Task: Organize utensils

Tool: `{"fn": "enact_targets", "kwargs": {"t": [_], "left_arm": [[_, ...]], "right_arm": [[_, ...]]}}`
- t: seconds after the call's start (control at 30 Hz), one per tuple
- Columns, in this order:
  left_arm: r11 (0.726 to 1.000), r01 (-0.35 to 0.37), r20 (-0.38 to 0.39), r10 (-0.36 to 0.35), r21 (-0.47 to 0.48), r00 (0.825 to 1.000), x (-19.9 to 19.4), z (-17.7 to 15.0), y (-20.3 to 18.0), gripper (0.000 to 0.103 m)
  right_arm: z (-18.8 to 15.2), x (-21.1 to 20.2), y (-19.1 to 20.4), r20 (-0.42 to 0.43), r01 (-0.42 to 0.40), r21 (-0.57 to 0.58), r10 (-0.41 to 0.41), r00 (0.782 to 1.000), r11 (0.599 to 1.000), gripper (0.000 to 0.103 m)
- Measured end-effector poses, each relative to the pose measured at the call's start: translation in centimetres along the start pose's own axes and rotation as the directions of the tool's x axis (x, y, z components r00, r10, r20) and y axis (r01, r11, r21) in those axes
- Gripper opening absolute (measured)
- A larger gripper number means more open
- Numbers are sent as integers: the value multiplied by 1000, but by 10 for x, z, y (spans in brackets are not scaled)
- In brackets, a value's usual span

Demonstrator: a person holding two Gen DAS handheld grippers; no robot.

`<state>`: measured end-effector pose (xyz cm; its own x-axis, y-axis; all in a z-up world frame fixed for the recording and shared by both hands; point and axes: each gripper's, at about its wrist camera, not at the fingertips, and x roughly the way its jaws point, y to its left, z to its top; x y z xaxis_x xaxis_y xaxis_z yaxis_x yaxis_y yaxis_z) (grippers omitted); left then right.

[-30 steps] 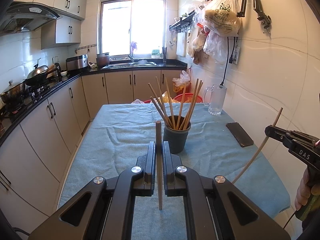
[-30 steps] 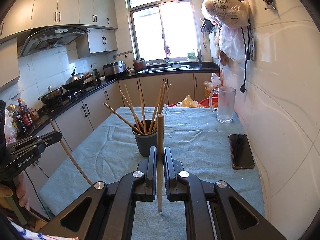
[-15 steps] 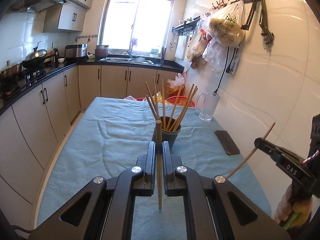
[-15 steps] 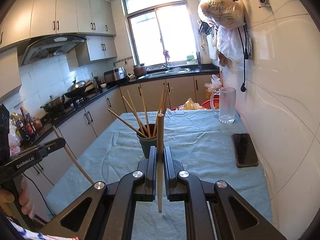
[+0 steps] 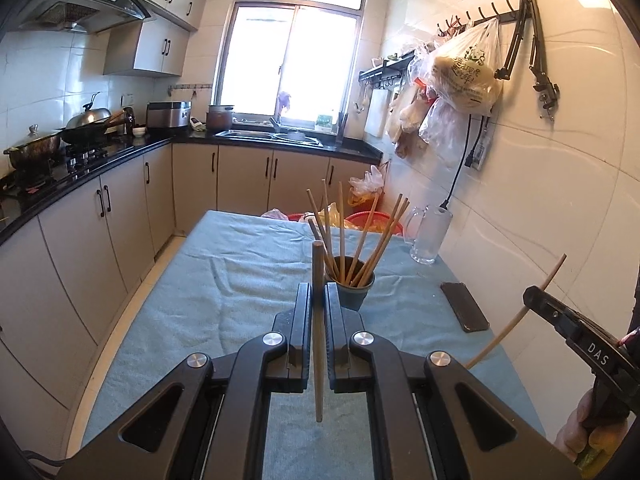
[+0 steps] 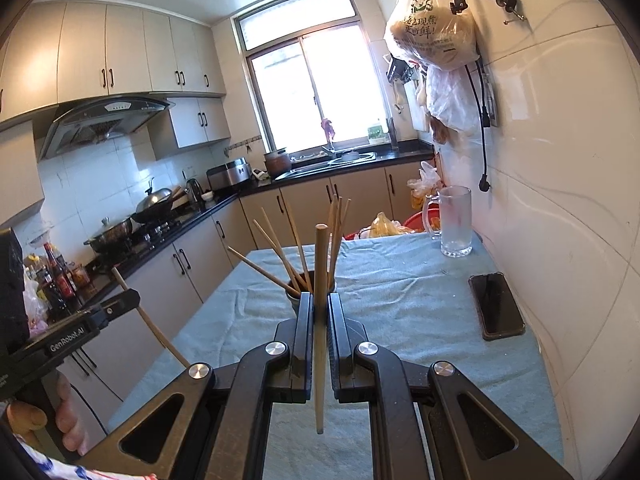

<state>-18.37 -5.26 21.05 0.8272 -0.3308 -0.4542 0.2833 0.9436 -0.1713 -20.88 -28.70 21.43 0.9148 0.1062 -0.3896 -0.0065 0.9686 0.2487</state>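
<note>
We held one pale wooden chopstick (image 5: pixel 318 320) clamped in each gripper's jaws, and the crowded dark round cup (image 5: pixel 352 290) ahead could deflect them.

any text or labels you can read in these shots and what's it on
"DAS": on the right gripper, seen from the left wrist.
"GenRobot.AI": on the left gripper, seen from the right wrist.
Hanging plastic bag: printed Chinese characters, too distorted to read reliably.
Sauce bottles: labels too small.
</note>
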Motion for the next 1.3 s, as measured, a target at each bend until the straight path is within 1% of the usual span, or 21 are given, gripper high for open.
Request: {"fn": "enact_targets", "kwargs": {"t": [0.3,0.5,0.67,0.97,1.3], "left_arm": [[998,-42,15,41,42,999,7,11,1,6],[998,-49,-9,49,41,999,19,15,6,6],[998,-55,-28,56,43,998,26,18,12,6],[997,-63,-58,65,46,996,38,23,18,6],[997,-61,-75,65,45,995,46,25,22,6]], "right_arm": [[12,12,8,-10,-4,-12,4,1000,1000,7],[16,22,9,-24,-10,1,10,1000,1000,7],[20,30,14,-27,-3,-16,3,1000,1000,7],[28,42,15,-38,-14,-7,14,999,1000,7],[33,51,16,-41,-22,-12,22,999,1000,7]]}}
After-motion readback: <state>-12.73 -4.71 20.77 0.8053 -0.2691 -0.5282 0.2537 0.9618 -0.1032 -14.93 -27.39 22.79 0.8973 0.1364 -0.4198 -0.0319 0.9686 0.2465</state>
